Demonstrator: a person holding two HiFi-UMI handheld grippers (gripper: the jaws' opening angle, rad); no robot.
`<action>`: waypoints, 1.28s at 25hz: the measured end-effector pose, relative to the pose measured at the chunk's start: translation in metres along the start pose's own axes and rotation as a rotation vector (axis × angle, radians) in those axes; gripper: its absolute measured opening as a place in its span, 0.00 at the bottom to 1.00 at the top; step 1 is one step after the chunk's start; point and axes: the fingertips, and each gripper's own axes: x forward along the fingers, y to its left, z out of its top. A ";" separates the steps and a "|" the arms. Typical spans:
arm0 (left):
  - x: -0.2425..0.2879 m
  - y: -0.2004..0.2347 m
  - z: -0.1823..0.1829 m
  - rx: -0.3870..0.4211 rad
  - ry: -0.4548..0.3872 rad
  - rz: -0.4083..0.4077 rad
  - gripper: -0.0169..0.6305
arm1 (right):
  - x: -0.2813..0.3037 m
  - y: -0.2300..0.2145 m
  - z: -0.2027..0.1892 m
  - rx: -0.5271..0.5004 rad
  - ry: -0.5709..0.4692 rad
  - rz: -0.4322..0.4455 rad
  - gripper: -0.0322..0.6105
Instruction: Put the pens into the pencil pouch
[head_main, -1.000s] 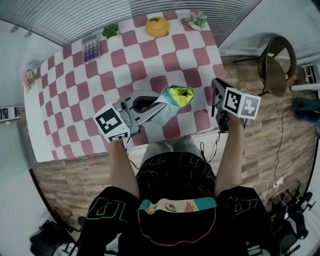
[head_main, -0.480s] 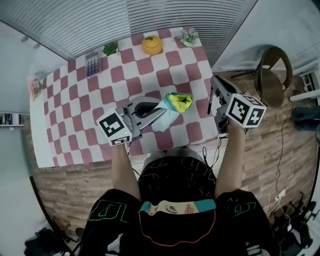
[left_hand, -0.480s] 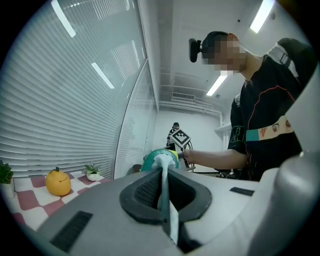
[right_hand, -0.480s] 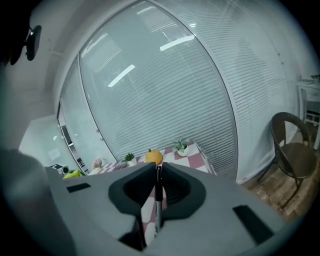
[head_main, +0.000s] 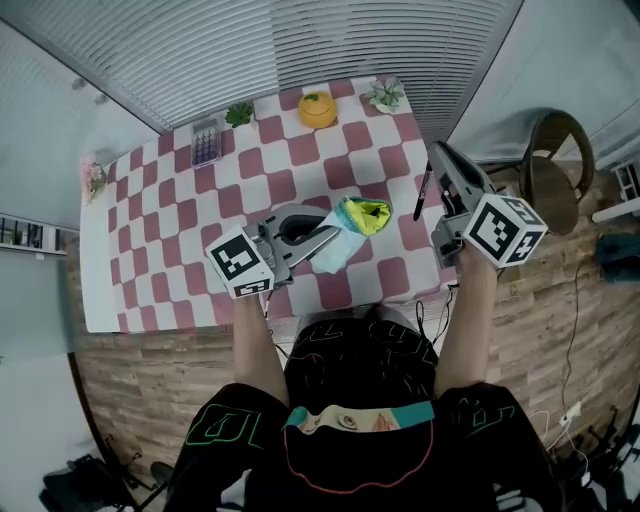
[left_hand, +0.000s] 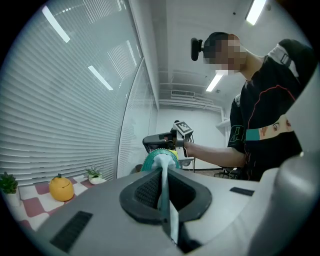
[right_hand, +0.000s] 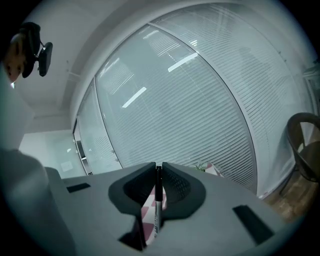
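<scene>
A teal pencil pouch (head_main: 352, 220) with a yellow lining hangs above the checkered table (head_main: 180, 220), its mouth open toward the right. My left gripper (head_main: 335, 232) is shut on the pouch's fabric edge, and in the left gripper view that fabric (left_hand: 164, 187) runs pinched between the jaws of the left gripper (left_hand: 165, 172). My right gripper (head_main: 437, 160) is held up at the table's right edge, shut on a black pen (head_main: 422, 195) that dangles from its tips. In the right gripper view the pen (right_hand: 158, 200) stands upright between the jaws of the right gripper (right_hand: 158, 167). The right gripper (left_hand: 167, 141) shows just behind the pouch mouth (left_hand: 159, 156).
At the table's far edge stand an orange pot (head_main: 316, 108), a potted plant (head_main: 385, 95), a small green plant (head_main: 238, 113) and a calculator (head_main: 205, 140). Pink flowers (head_main: 95, 175) sit at the left edge. A chair (head_main: 555, 160) stands on the wooden floor to the right.
My right gripper has risen with the pen and tipped up from pointing down. The left gripper has lifted the pouch a little.
</scene>
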 end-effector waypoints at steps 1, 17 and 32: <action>0.000 0.000 0.000 0.002 0.003 0.000 0.03 | -0.001 0.003 0.005 0.004 -0.019 0.011 0.12; 0.016 0.006 0.000 0.016 0.005 -0.026 0.03 | 0.015 0.082 0.053 -0.032 -0.148 0.215 0.12; 0.025 0.025 0.005 0.028 -0.003 0.000 0.03 | 0.035 0.094 0.039 0.037 -0.127 0.307 0.12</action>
